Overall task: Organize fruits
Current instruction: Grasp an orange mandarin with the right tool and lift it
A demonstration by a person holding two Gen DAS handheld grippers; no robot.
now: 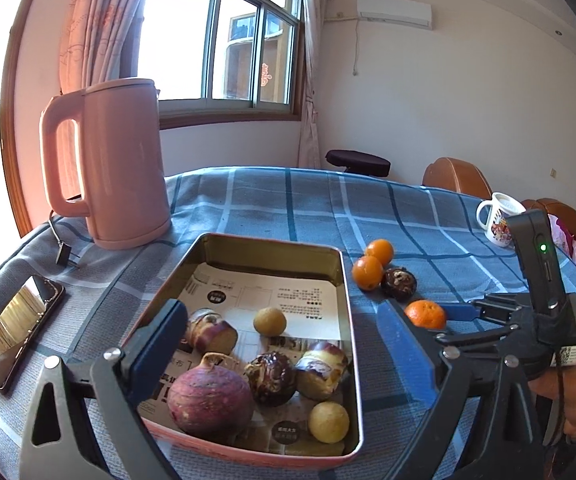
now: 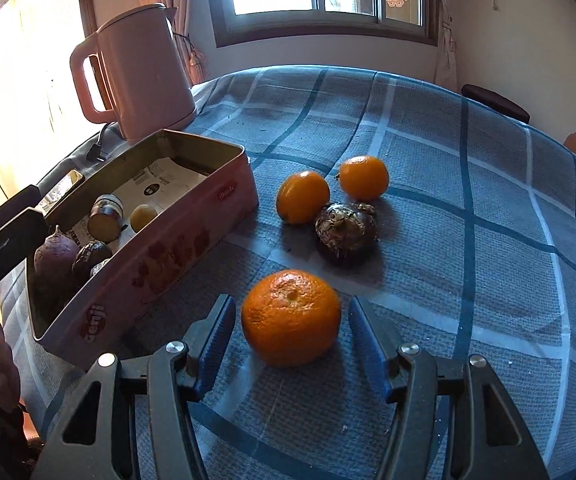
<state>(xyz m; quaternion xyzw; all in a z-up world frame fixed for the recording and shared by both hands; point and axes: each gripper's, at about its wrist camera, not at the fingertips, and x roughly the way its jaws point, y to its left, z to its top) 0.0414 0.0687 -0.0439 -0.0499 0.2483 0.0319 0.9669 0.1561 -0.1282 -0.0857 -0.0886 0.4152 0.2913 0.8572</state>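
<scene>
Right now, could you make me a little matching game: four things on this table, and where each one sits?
Things:
1. mandarin
2. purple turnip
3. phone
4. pink kettle

Places:
A. inside the tin
B. flat on the cloth, left of the tin
C. upright behind the tin
D. between the open fingers of the right hand-held gripper

Pairs: 1-D, 2-A, 3-B, 4-C

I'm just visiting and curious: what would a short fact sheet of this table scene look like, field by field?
Setting: blue checked tablecloth, pink kettle
Tin box: holds a purple root, chestnut-like pieces and two small yellow fruits
On the cloth: nearest mandarin, two more oranges, dark water chestnut
Right gripper: open, straddling the nearest mandarin, pads not touching
Left gripper: open wide over the tin, empty
Also there: phone, mug
</scene>
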